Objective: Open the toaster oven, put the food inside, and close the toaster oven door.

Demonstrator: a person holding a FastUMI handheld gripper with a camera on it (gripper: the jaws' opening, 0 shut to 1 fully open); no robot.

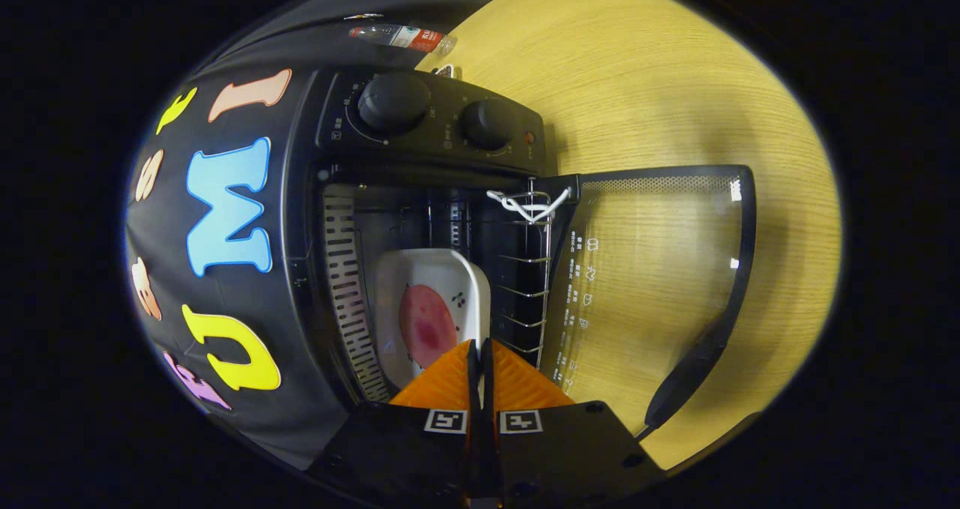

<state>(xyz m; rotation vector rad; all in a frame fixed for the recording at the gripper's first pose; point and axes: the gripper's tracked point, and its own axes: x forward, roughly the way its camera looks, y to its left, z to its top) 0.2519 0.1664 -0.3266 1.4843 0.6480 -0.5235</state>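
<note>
The black toaster oven [435, 123] stands open, its glass door [652, 269] folded down flat over the wooden table, with the door handle [694, 366] at its far edge. Inside, on the wire rack [529, 269], sits a white dish [401, 284] holding a pink slice of food [426, 325]. My gripper [481, 344] is at the mouth of the oven, its fingers closed together on the near rim of the dish. The dish's near end is hidden behind the fingers.
Two round knobs [394, 103] sit on the oven's control panel. A plastic bottle [401, 37] lies beyond the oven by the black cloth wall. The light wooden table [660, 97] stretches out past the open door.
</note>
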